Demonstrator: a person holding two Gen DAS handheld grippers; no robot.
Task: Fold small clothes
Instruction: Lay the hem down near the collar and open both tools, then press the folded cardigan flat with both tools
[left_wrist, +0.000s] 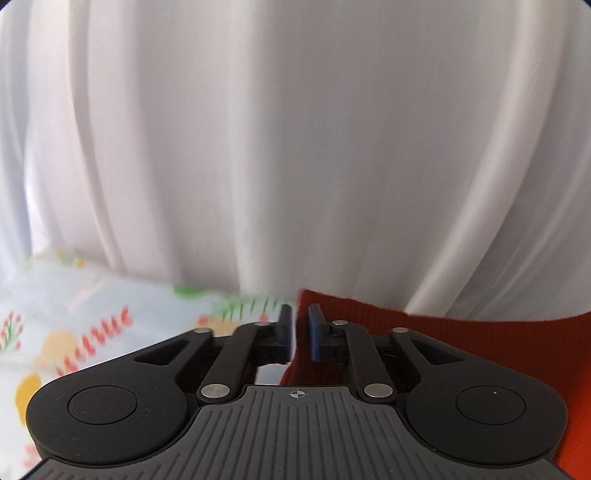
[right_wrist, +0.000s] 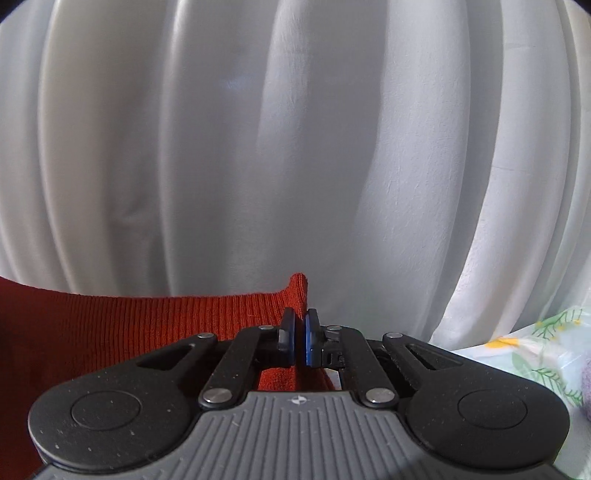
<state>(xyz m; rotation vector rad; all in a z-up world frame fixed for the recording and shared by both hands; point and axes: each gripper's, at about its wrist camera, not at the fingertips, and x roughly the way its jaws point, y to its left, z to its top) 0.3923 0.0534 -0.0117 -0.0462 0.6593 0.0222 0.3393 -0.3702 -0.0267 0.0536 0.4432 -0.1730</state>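
**Here, two grippers pinch the top edge of a red knit garment**

Clearly, the left gripper (left_wrist: 300, 332) has its blue pads (left_wrist: 314, 332) drawn nearly together, and the edge of a rust-red garment (left_wrist: 461, 350) passes through the narrow slit between them. In the left wrist view the cloth rises to a small corner just above the fingertips and then spreads to the right and downward, beside the black body of the tool. A thin light line shows between the pads, but the fabric is caught there.

The right gripper (right_wrist: 300, 341) is closed in the same way on the same garment (right_wrist: 147, 325). Its pads (right_wrist: 312, 341) press on a raised corner of the cloth that stands up above them. From this corner the top edge runs to the left, almost straight and level, and the fabric hangs below it.

The garment is a ribbed knit with fine vertical ribs, one plain colour of brick red. The ribs are sharp in the right wrist view and softer in the left one.

Behind both grippers hangs a white curtain (right_wrist: 295, 147) in long vertical folds. Below it lies a pale blue sheet with printed flowers (left_wrist: 92, 325), blurred in the left wrist view and seen at the right edge of the right one.
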